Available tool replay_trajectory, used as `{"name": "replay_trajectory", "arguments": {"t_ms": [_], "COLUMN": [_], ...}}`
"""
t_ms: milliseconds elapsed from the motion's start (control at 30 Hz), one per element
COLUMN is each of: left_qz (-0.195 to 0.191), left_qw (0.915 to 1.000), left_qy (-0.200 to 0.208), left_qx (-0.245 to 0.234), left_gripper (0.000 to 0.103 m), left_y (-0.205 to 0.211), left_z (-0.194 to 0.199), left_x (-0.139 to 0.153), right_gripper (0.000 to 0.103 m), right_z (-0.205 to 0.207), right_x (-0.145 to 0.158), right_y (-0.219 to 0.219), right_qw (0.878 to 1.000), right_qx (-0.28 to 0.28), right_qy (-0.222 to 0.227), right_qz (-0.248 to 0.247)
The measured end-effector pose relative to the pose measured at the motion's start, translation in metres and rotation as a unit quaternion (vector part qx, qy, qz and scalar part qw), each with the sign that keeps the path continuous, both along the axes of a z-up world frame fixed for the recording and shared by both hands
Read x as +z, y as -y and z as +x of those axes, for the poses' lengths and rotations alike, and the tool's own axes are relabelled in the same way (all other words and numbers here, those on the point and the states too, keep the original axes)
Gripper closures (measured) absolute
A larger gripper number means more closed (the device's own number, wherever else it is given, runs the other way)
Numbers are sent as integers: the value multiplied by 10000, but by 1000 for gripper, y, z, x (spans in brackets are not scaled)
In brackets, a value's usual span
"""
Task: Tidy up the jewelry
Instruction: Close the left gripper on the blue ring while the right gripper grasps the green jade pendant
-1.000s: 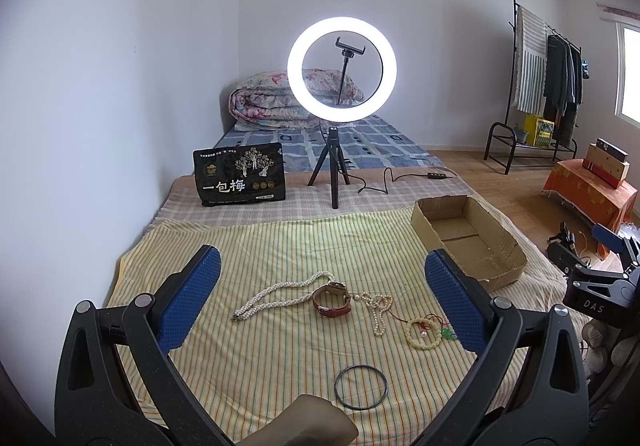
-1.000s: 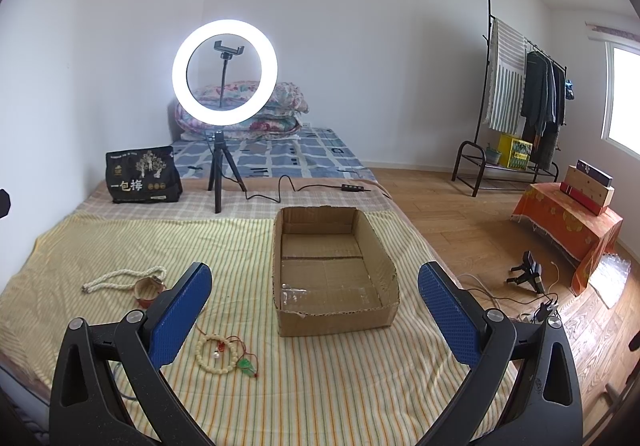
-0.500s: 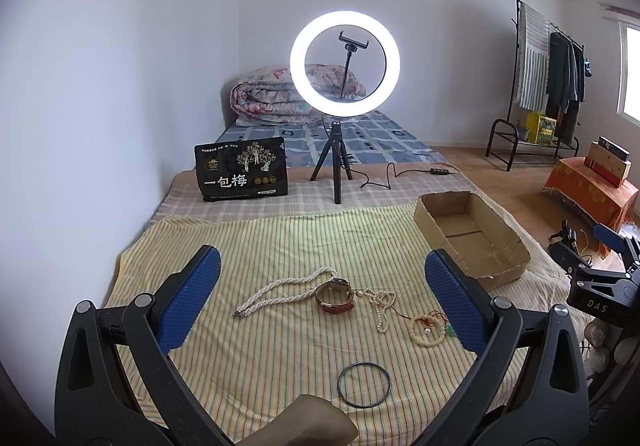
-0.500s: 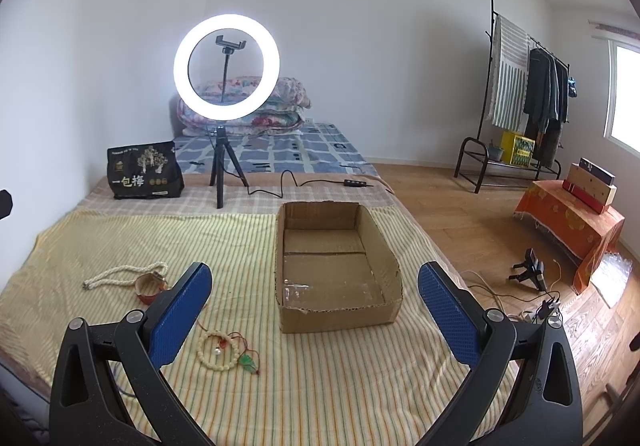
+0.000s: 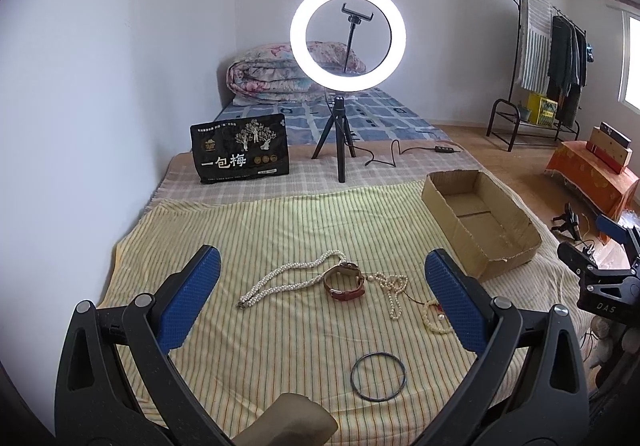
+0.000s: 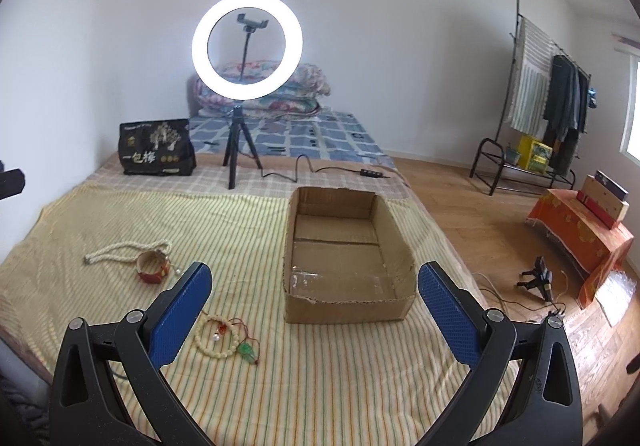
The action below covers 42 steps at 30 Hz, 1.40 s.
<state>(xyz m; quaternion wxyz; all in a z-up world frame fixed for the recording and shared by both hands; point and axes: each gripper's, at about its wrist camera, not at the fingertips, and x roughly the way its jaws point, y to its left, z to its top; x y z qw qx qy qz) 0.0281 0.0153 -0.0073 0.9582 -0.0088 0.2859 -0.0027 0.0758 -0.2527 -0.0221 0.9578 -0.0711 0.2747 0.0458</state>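
Note:
Jewelry lies on a striped yellow cloth (image 5: 280, 230): a white bead necklace (image 5: 288, 280), a brown leather watch (image 5: 345, 281), a thin pearl strand (image 5: 394, 292), a cream bead bracelet with a green pendant (image 6: 218, 334) and a black ring bangle (image 5: 378, 371). An empty cardboard box (image 6: 344, 258) stands to their right. My left gripper (image 5: 320, 302) is open above the jewelry, holding nothing. My right gripper (image 6: 316, 314) is open and empty, in front of the box.
A lit ring light on a tripod (image 5: 347, 46) stands behind the cloth with its cable (image 5: 396, 150). A black bag (image 5: 240, 154) leans at the back left. Folded bedding (image 5: 276, 74) lies by the wall. A clothes rack (image 6: 548, 98) and an orange-covered stand (image 6: 580, 238) are on the right floor.
Both views have shifted slightly; the left gripper has edged a little toward the jewelry. Both grippers stay open and empty. Nothing on the cloth has moved.

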Motion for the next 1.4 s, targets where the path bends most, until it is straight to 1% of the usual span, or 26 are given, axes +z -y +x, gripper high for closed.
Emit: {"name": "replay_trajectory", "arguments": {"t_ms": [100, 167, 267, 367, 433, 500, 533, 600, 667, 700, 733, 767, 800, 867, 900, 933, 1000, 1067, 1100, 1167, 1267, 1400], "left_qz": [-19, -55, 23, -137, -291, -363, -370, -436, -553, -589, -604, -627, -662, -741, -748, -726, -704, -727, -748, -787, -871, -945], "left_qw": [9999, 9995, 9994, 9984, 9972, 9954, 9945, 9920, 9885, 9866, 9853, 9829, 9798, 9741, 9719, 9693, 9653, 9592, 9559, 9509, 9438, 9367], "left_qy": [-157, -249, -288, -425, -552, -693, -764, -919, -1099, -1215, -1300, -1435, -1589, -1826, -1911, -2012, -2145, -2341, -2445, -2606, -2820, -3043], "left_qx": [-49, -162, -184, -334, -417, -551, -614, -749, -874, -912, -933, -968, -1021, -1107, -1154, -1213, -1311, -1407, -1444, -1473, -1487, -1449], "left_gripper": [0, 0, 0, 2, 7, 13, 18, 22, 29, 32, 38, 42, 43, 48, 51, 56, 57, 57, 58, 62, 63, 64], "left_y": [-7, -11, -15, -19, -21, -21, -20, -18, -17, -17, -15, -14, -13, -9, -6, -3, 3, 8, 10, 12, 11, 7], "left_z": [10, 16, 22, 26, 29, 31, 33, 35, 36, 38, 39, 41, 43, 45, 44, 44, 44, 45, 46, 48, 50, 53], "left_x": [-6, -10, -19, -30, -38, -45, -48, -54, -63, -68, -73, -80, -87, -99, -105, -111, -119, -129, -134, -143, -155, -167], "right_gripper": [1, 1, 1, 1, 1, 1, 1, 2, 10, 17, 22, 24, 25, 27, 36, 44, 45, 46, 48, 52, 56, 60], "right_z": [6, 10, 17, 24, 28, 31, 32, 35, 37, 38, 39, 41, 42, 45, 46, 48, 49, 50, 51, 52, 56, 62], "right_x": [-7, -12, -18, -24, -29, -36, -41, -52, -65, -73, -79, -86, -93, -103, -107, -111, -118, -124, -128, -132, -137, -141], "right_y": [2, 4, 8, 10, 9, 4, 0, -5, -11, -16, -19, -20, -21, -23, -23, -25, -27, -29, -29, -30, -31, -34], "right_qw": [9998, 9994, 9984, 9971, 9954, 9920, 9890, 9829, 9751, 9697, 9655, 9620, 9574, 9522, 9496, 9463, 9419, 9383, 9361, 9329, 9316, 9287], "right_qx": [160, 279, 368, 460, 605, 850, 1019, 1300, 1569, 1711, 1799, 1864, 1935, 1993, 2022, 2069, 2136, 2187, 2221, 2260, 2271, 2309], "right_qy": [-99, -201, -417, -597, -749, -935, -1064, -1279, -1520, -1685, -1815, -1922, -2072, -2251, -2328, -2414, -2512, -2591, -2636, -2705, -2748, -2839], "right_qz": [56, 81, 123, 90, 18, -80, -139, -250, -379, -449, -500, -525, -540, -548, -557, -581, -642, -684, -696, -736, -715, -602]}}
